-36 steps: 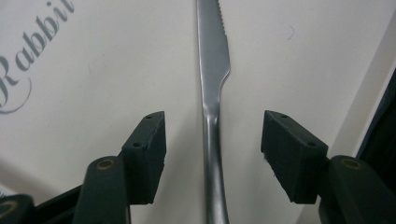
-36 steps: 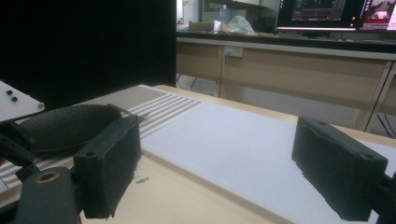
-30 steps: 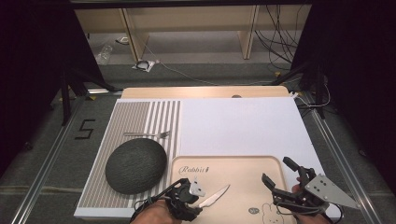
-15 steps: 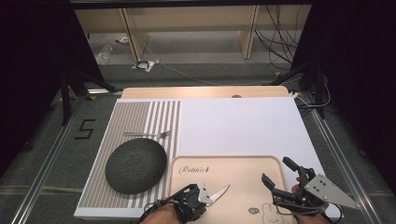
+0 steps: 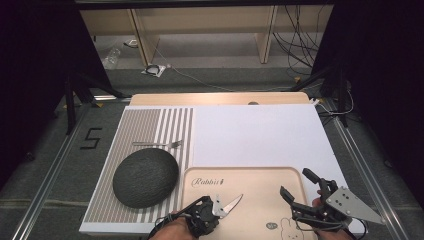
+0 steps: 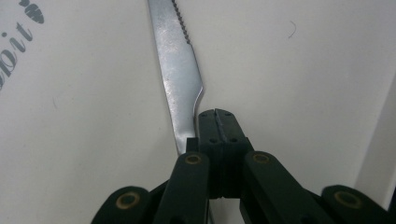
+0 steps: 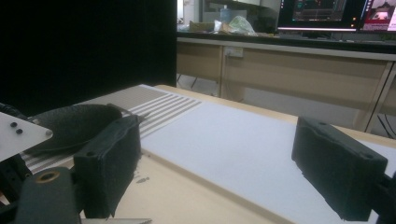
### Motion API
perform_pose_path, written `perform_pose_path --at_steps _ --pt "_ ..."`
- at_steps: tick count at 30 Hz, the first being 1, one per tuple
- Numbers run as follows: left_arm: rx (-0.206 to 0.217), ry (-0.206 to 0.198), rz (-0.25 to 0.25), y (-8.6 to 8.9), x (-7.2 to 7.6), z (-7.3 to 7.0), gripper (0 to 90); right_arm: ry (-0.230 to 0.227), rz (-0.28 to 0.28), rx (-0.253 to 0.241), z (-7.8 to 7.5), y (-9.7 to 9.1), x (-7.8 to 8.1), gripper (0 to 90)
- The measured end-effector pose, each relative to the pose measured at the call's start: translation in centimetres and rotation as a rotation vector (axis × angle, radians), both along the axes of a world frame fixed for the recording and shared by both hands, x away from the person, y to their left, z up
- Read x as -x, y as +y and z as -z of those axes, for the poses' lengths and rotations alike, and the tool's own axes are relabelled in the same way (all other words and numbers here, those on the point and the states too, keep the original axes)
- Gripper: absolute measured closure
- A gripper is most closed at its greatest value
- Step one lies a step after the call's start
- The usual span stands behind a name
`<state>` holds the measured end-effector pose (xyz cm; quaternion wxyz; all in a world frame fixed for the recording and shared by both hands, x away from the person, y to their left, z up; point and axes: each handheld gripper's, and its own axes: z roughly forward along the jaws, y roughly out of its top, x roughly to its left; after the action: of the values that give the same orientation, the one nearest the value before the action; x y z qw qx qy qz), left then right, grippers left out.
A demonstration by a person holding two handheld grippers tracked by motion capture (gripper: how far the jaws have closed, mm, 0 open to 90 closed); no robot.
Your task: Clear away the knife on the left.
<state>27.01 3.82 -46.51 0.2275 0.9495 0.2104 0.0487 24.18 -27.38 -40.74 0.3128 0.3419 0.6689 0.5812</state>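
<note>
Knife [image 5: 228, 204] lies on the tray [image 5: 260, 175] at six o'clock, its handle clamped in the left gripper [image 5: 209, 216], whose fingers have just closed fully on it. In the left gripper view the hold looks off-centre, so the blade could pivot or slip when lifted. The right gripper [image 5: 300, 192] hovers at five o'clock, fingers wide, empty. Farther off, the dark bowl [image 5: 145, 177] and fork [image 5: 157, 144] sit at nine o'clock.
</note>
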Motion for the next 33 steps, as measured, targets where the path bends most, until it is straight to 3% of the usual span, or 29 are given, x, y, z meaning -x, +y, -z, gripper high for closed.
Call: perform_pose_path --at_steps 13,33 --pt "0.006 0.025 -0.053 0.5 -0.6 0.0 89.5 -0.001 -0.001 -0.001 0.0 0.0 0.0 16.5" --pt "-0.009 0.014 -0.121 2.2 -1.8 -0.1 89.5 0.003 -0.001 -0.002 0.0 0.0 0.1 16.5"
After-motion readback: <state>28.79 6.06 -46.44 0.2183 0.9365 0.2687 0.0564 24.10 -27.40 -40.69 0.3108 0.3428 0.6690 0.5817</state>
